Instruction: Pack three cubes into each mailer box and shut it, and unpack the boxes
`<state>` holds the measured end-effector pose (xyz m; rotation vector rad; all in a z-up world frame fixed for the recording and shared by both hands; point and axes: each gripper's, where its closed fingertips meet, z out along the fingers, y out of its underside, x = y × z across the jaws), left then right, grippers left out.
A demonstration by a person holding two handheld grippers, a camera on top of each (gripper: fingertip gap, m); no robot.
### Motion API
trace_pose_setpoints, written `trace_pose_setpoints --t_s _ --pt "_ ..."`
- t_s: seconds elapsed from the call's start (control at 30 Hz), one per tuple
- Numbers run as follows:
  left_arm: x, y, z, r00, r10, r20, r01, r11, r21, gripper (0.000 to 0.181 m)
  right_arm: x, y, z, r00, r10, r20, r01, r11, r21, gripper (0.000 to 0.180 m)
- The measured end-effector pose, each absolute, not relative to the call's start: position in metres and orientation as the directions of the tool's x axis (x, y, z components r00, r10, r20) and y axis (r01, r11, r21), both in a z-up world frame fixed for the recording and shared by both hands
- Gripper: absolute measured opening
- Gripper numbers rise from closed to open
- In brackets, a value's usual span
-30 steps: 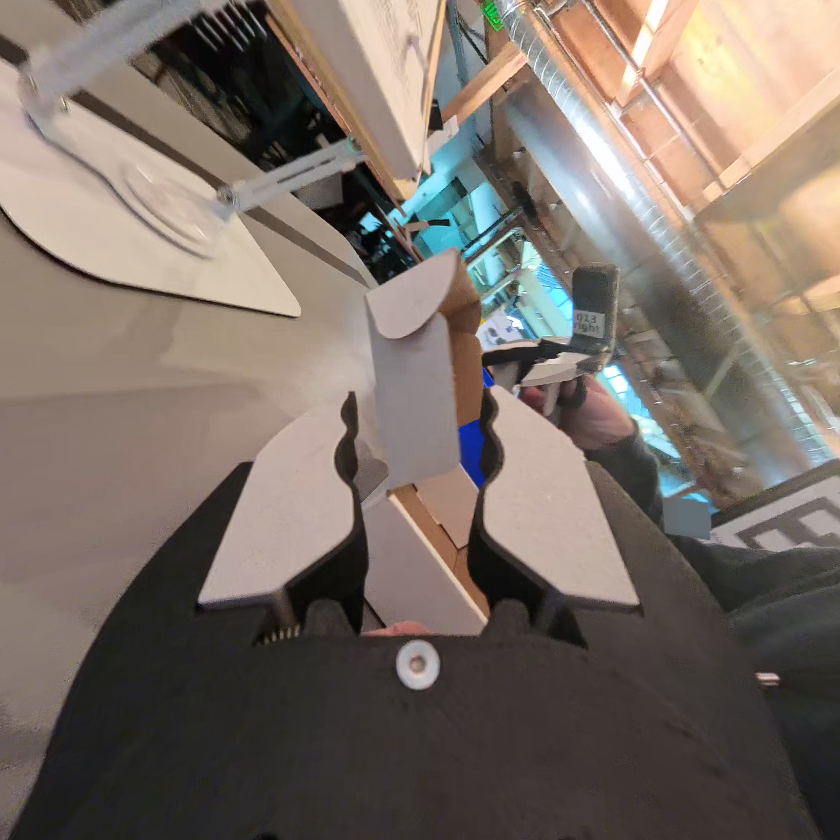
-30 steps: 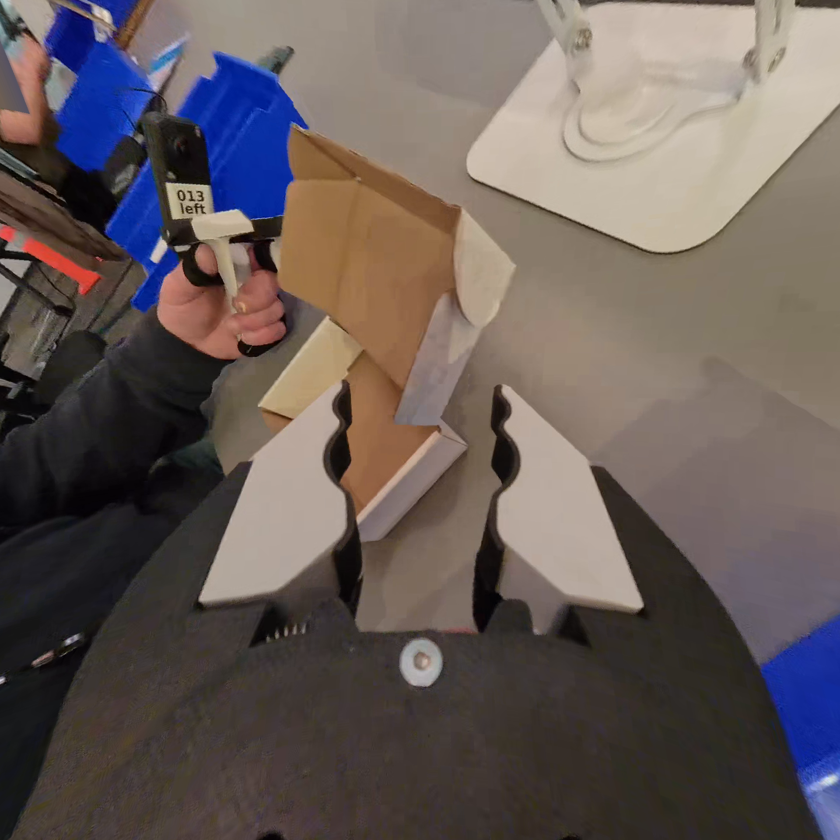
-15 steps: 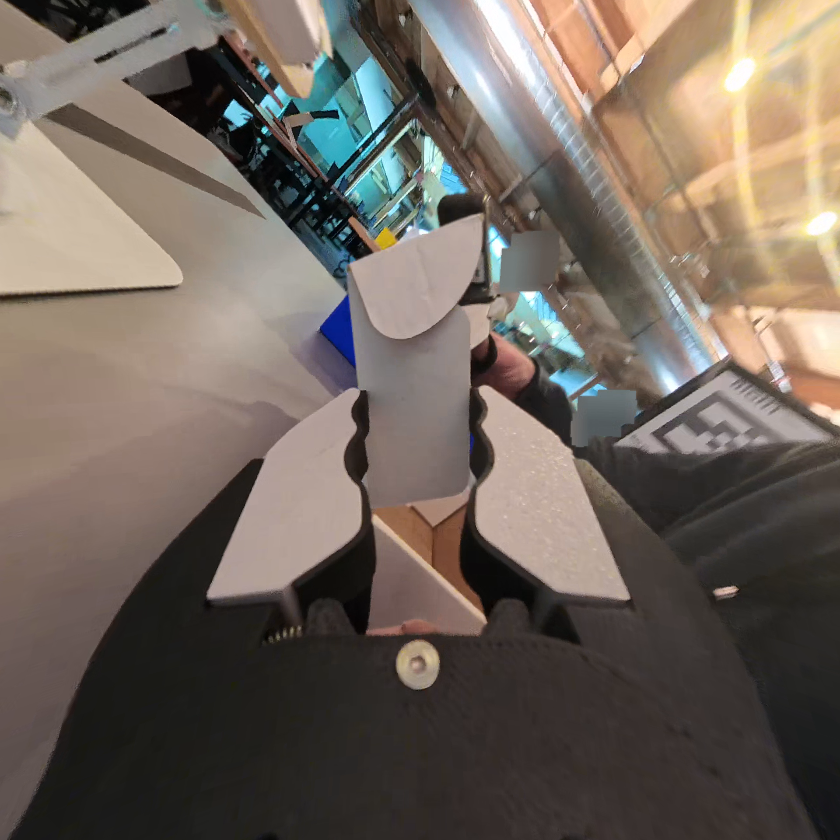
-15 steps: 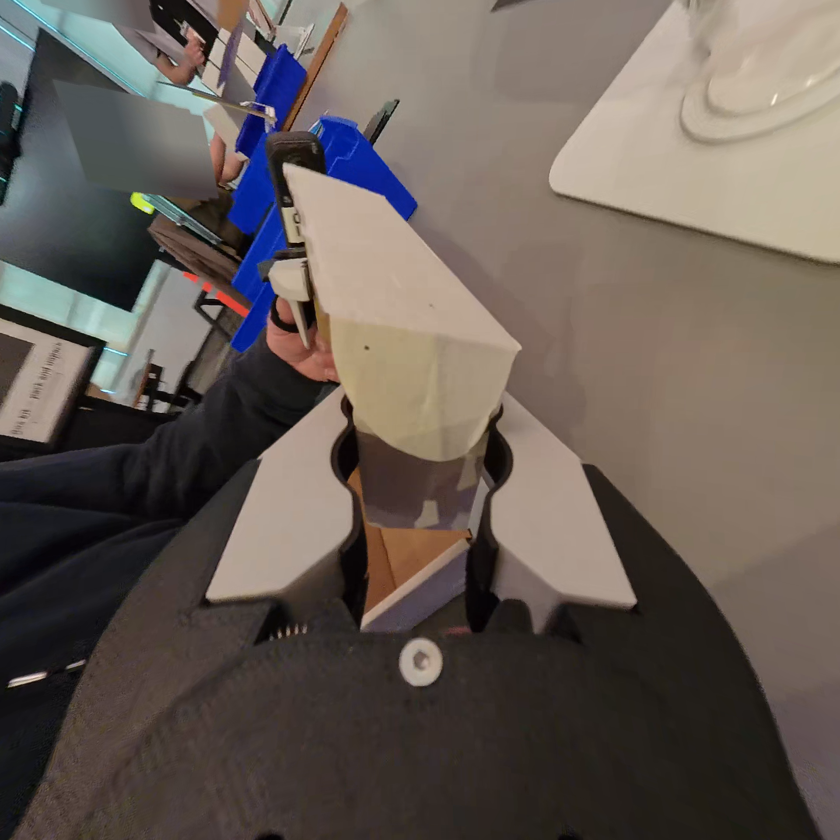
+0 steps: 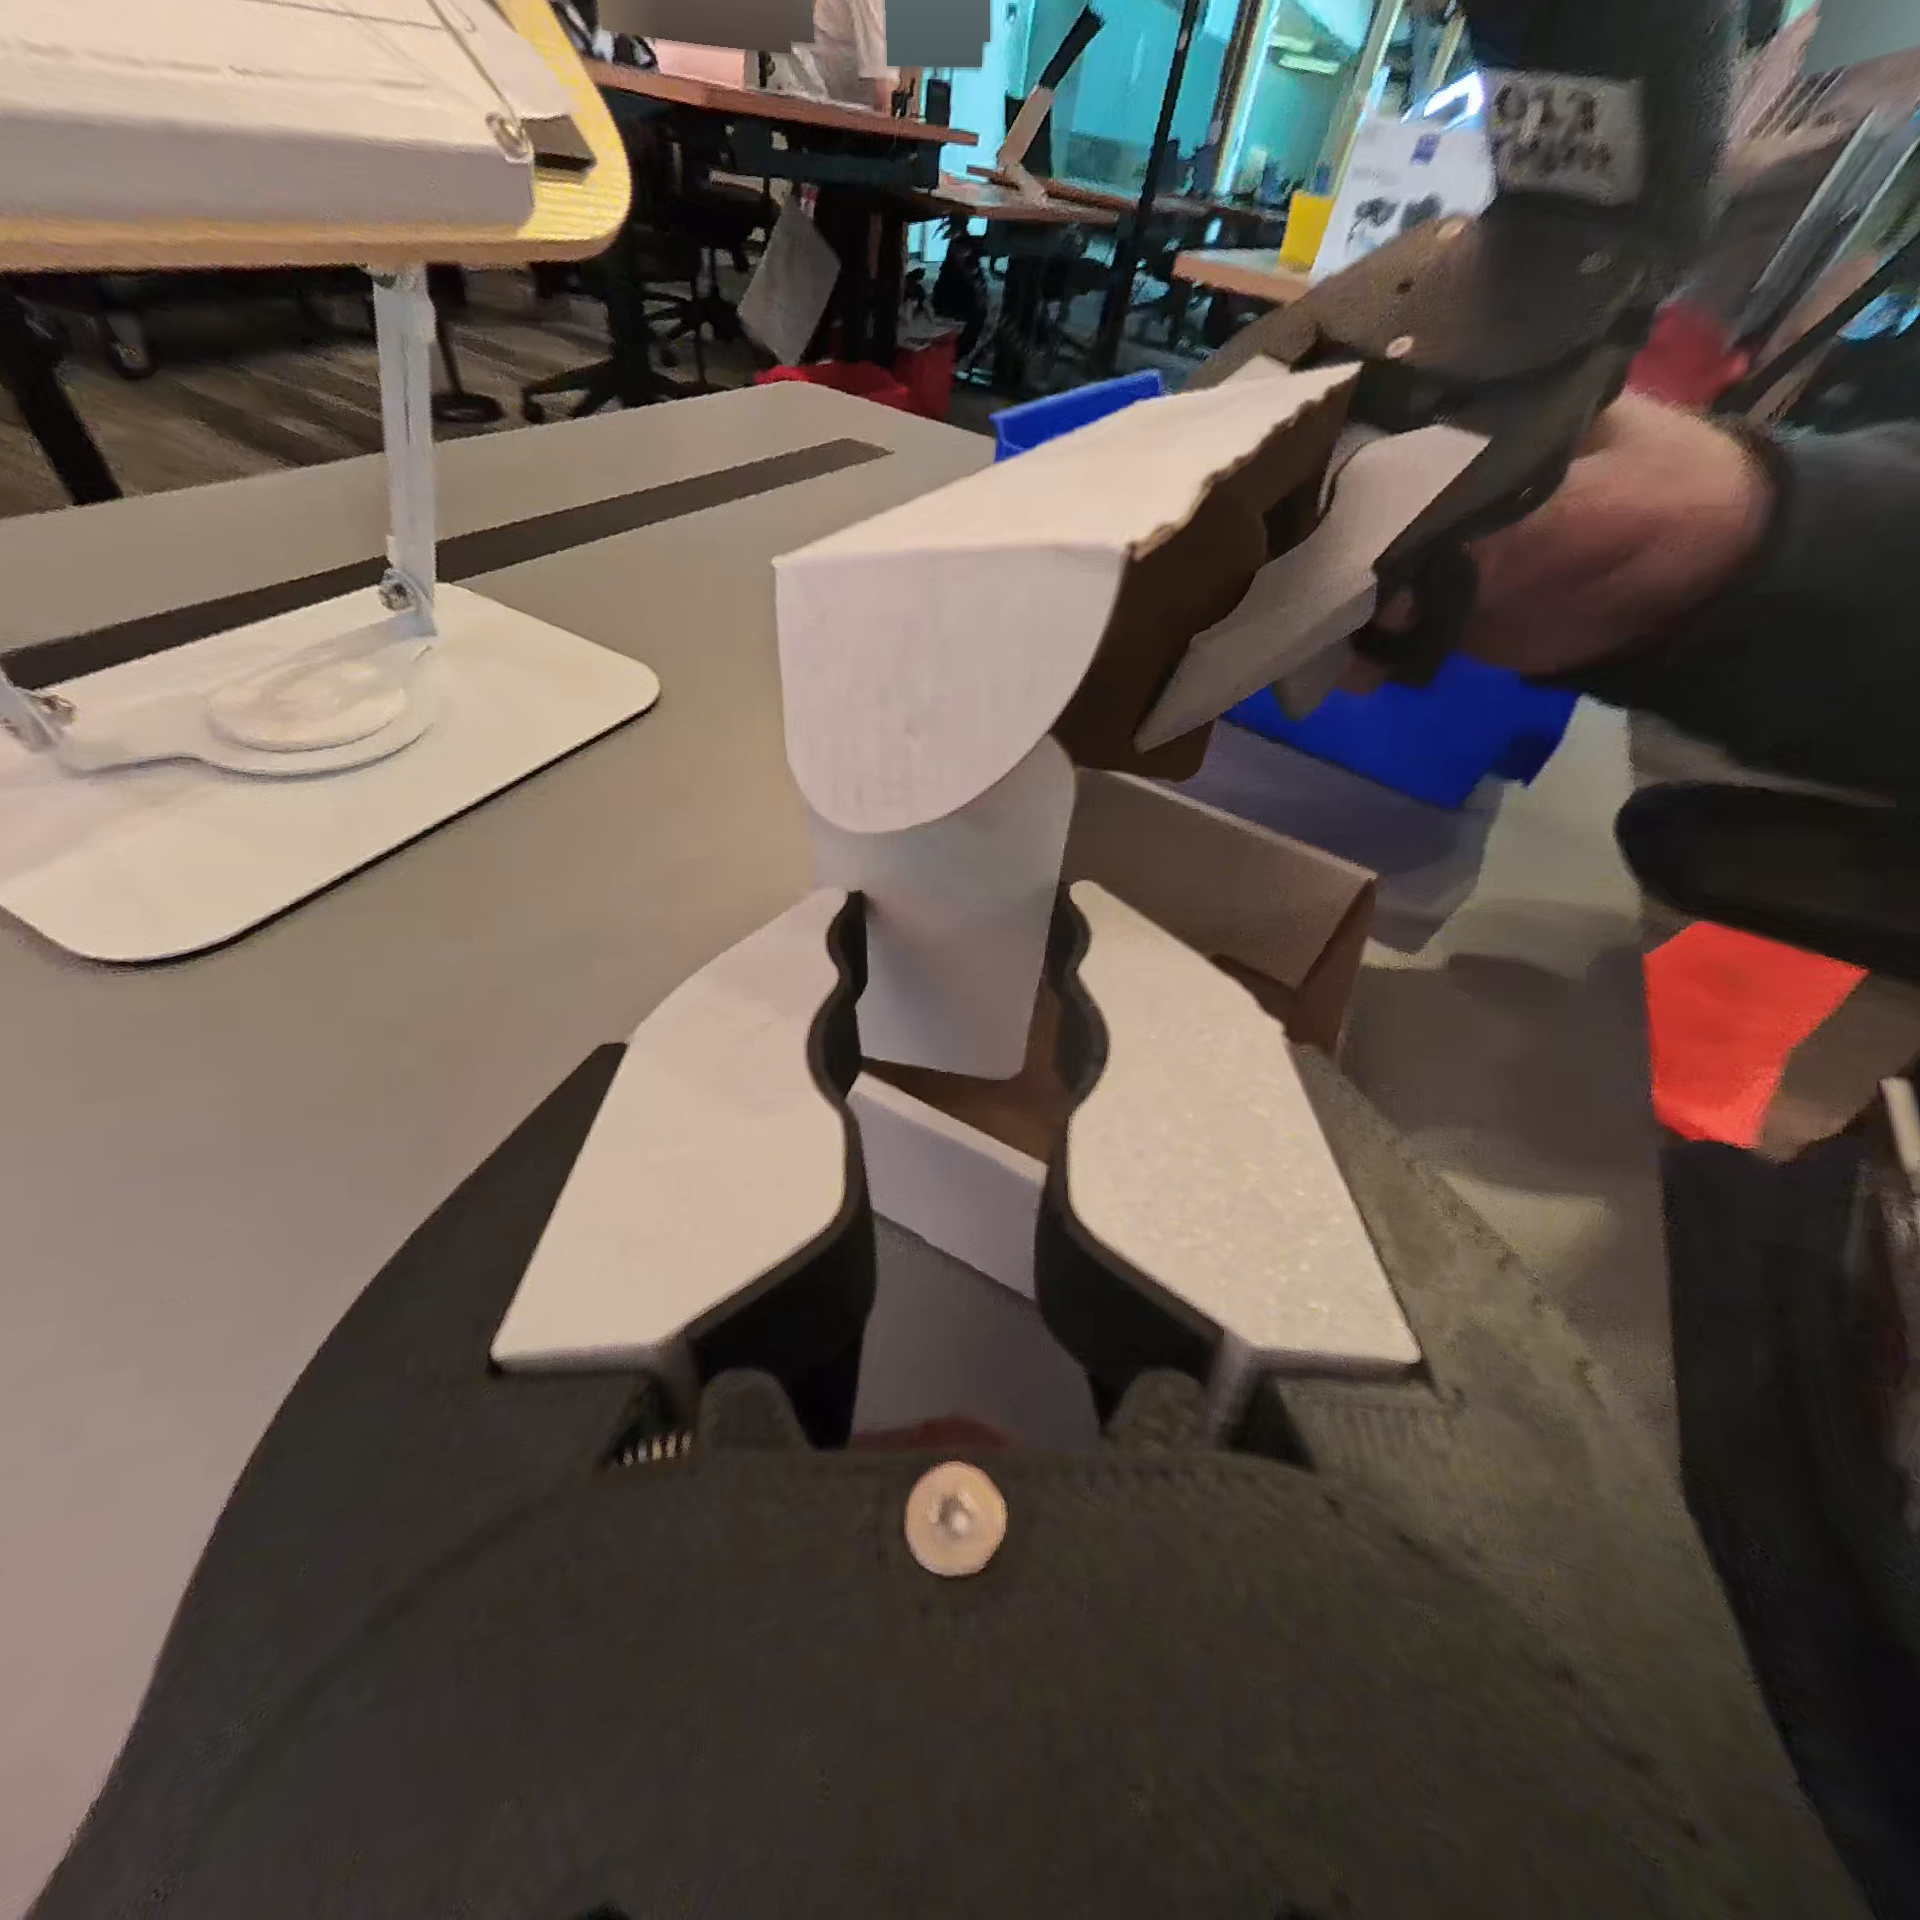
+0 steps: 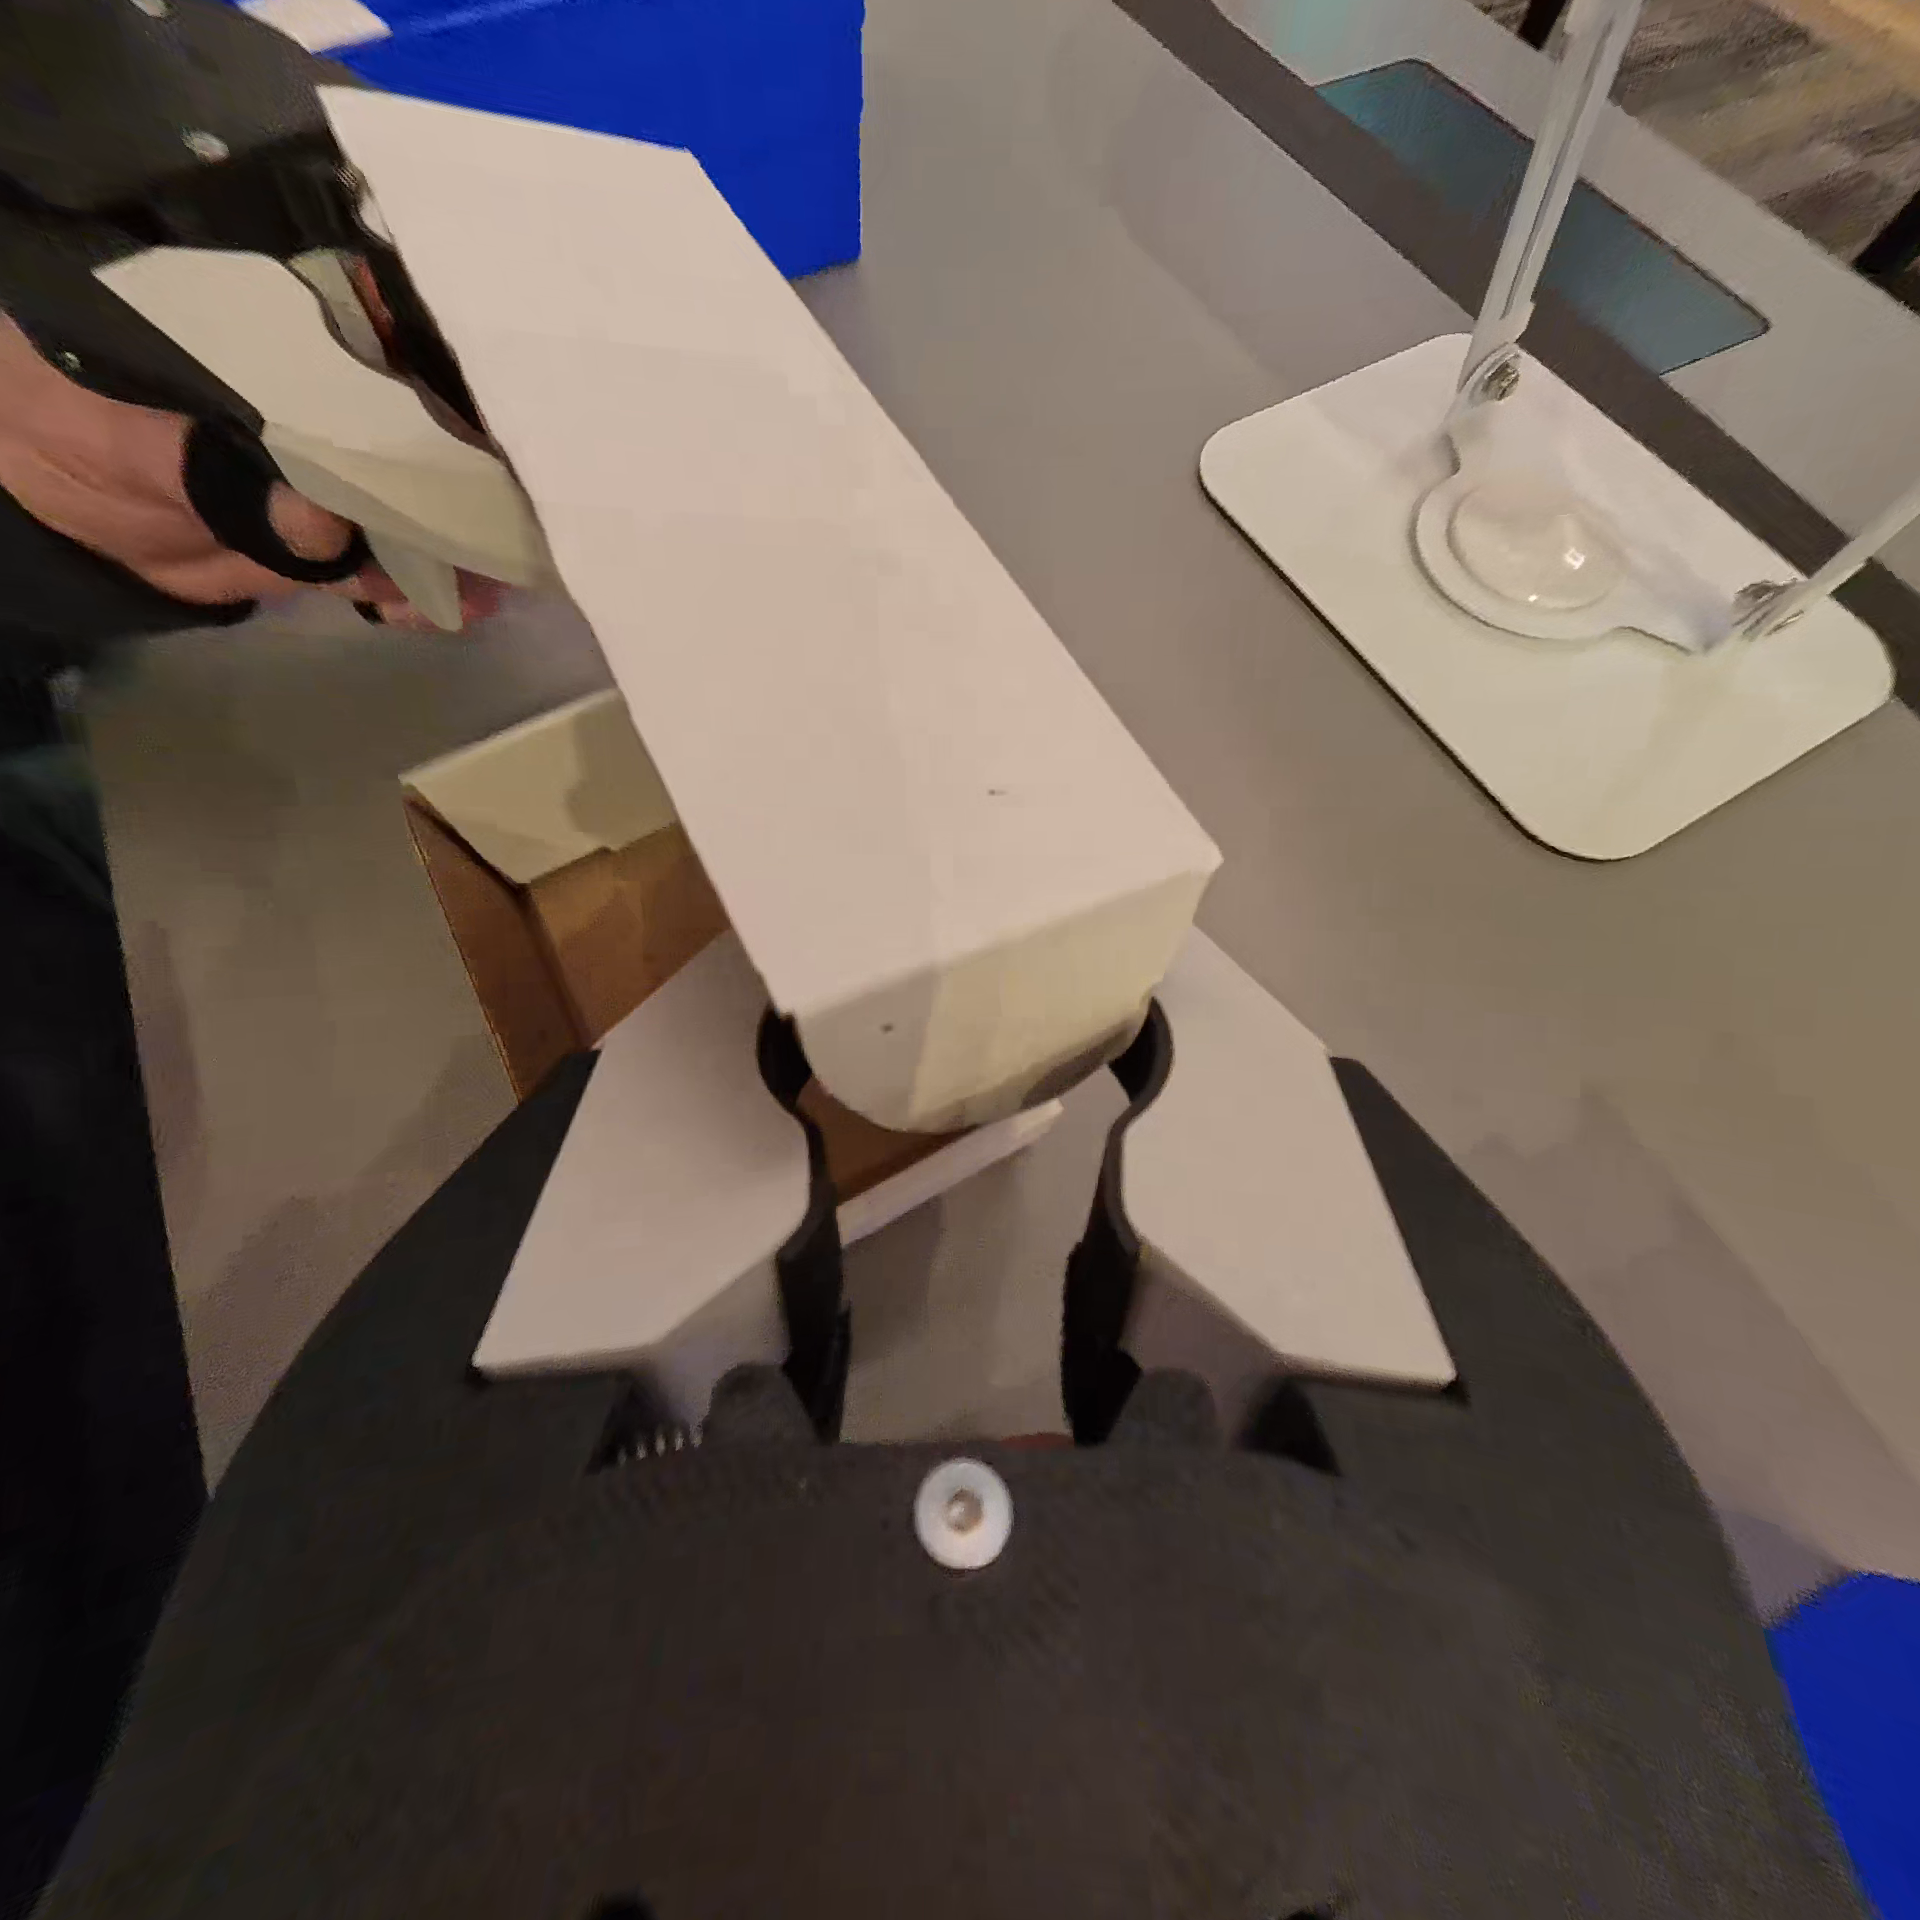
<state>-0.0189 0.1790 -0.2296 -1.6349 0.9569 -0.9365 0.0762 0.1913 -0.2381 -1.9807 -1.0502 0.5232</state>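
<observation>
Surface: grey tabletop [image 6: 1299,436], white stand base [image 6: 1558,582] on it.
Box: white cardboard mailer box [image 6: 540,821], lid [image 6: 790,582] half-lowered; I see no cubes.
Grippers: left gripper [image 5: 956,997] and right gripper [image 6: 961,1070] each pinch a lid ear-flap.
Progress: I judge closing underway, tucking left.

Black hand-held gripper [image 5: 954,977], white fingers [image 5: 696,1153]

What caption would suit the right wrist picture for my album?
Right claw pinches the white box lid's rounded flap while the left claw holds its far end above the open box.
</observation>
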Motion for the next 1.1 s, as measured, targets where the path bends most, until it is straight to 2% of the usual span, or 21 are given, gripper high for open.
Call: trace_pose_setpoints --t_s 0.13,0.3,0.43,0.57,0.7,0.87,1.0,1.03,1.1 --pt "-0.019 0.163 -0.235 0.426 -0.904 0.039 -0.205 -0.139 -0.969 0.033 0.078 0.174 -0.243 0.551 0.826 0.118 0.554 -0.256 -0.793 0.052" --pt "-0.022 0.147 -0.245 0.422 -0.905 -0.051 -0.329 -0.100 -0.939 0.032 0.081 0.154 -0.253 0.470 0.815 0.339 0.693 -0.103 -0.713 0.052" --pt "-0.023 0.133 -0.259 0.392 -0.916 -0.088 -0.428 -0.097 -0.899 0.038 0.083 0.136 -0.265 0.342 0.792 0.506 0.810 0.024 -0.586 0.055" --pt "-0.031 0.116 -0.275 0.333 -0.942 -0.040 -0.523 -0.149 -0.839 0.038 0.085 0.123 -0.274 0.176 0.778 0.603 0.896 0.126 -0.425 0.063" --pt "-0.049 0.107 -0.278 0.362 -0.931 -0.038 -0.574 -0.191 -0.796 0.062 0.087 0.118 -0.274 0.134 0.784 0.606 0.910 0.145 -0.388 0.064" --pt "-0.051 0.102 -0.240 0.360 -0.889 -0.283 -0.626 -0.006 -0.779 0.085 0.087 0.118 -0.274 0.128 0.818 0.560 0.908 0.130 -0.398 0.065" --pt "-0.032 0.103 -0.236 0.252 -0.837 -0.485 -0.741 0.155 -0.653 0.087 0.085 0.117 -0.275 0.130 0.868 0.480 0.910 0.088 -0.405 0.071" --pt "-0.033 0.107 -0.237 0.235 -0.822 -0.519 -0.761 0.176 -0.624 0.082 0.086 0.117 -0.275 0.152 0.887 0.436 0.905 0.052 -0.422 0.073" --pt "-0.031 0.100 -0.234 0.197 -0.825 -0.530 -0.751 0.220 -0.622 0.054 0.092 0.115 -0.280 0.135 0.903 0.407 0.921 0.038 -0.389 0.078"
